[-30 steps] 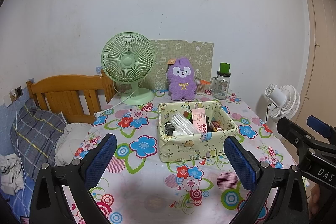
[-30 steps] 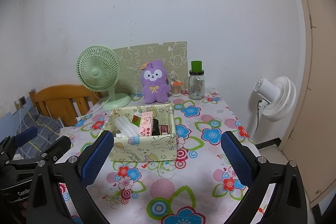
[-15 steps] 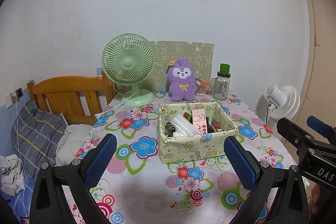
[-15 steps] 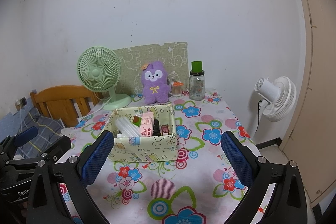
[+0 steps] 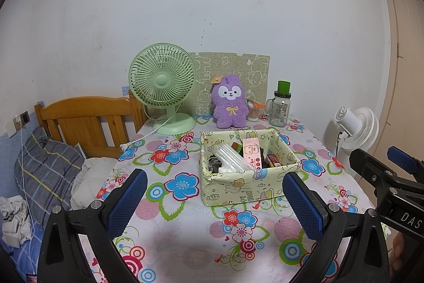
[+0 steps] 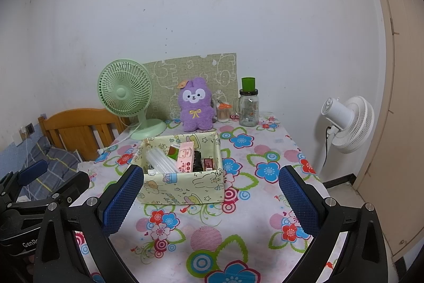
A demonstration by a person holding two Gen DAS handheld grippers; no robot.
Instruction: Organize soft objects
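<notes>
Hovering left gripper (image 5: 212, 200) and right gripper (image 6: 209, 195), fingers apart, purple plush (image 5: 230, 105) beyond box (image 5: 246, 187)

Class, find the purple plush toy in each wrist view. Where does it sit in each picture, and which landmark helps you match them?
Left wrist view: purple plush toy right of centre, against the back wall.
Right wrist view: purple plush toy left of centre, behind the box.
Shared landmark: green fan, just left of it.
</notes>
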